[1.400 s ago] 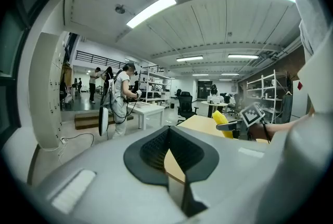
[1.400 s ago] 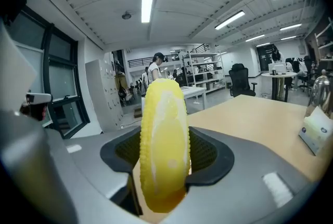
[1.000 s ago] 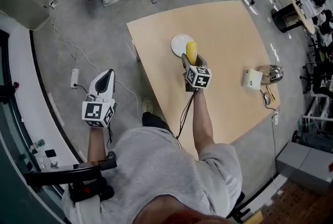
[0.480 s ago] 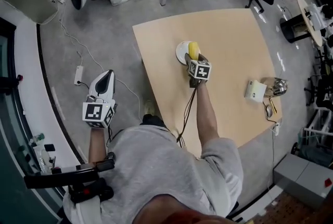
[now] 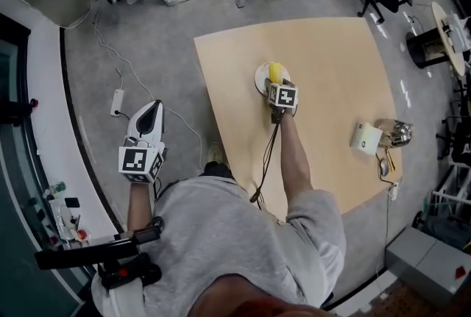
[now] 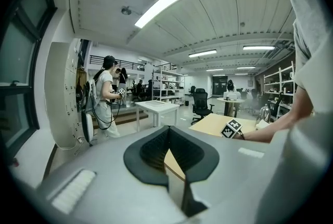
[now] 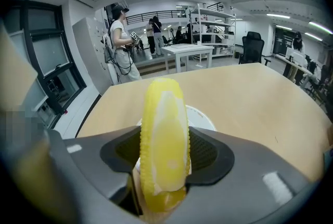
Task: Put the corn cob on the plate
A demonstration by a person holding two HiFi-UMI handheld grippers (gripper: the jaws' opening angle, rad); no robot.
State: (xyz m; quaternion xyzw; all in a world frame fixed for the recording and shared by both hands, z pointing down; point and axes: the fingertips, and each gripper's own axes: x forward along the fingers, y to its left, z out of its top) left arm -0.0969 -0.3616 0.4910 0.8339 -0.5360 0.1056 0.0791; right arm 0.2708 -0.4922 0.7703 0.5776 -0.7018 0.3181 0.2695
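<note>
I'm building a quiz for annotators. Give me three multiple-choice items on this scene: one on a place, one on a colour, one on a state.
1. The plate stands: A on the table; B under it; C leaning against it.
2. The corn cob is: A green; B yellow; C white.
3. The right gripper is: A open, empty; B shut, empty; C shut on the cob.
A: the table lies all round it. B: yellow kernels show. C: both pads press its sides.

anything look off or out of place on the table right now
Nothing stands out. The right gripper holds the corn cob over the white plate, and no spill or damage shows on the table.
</note>
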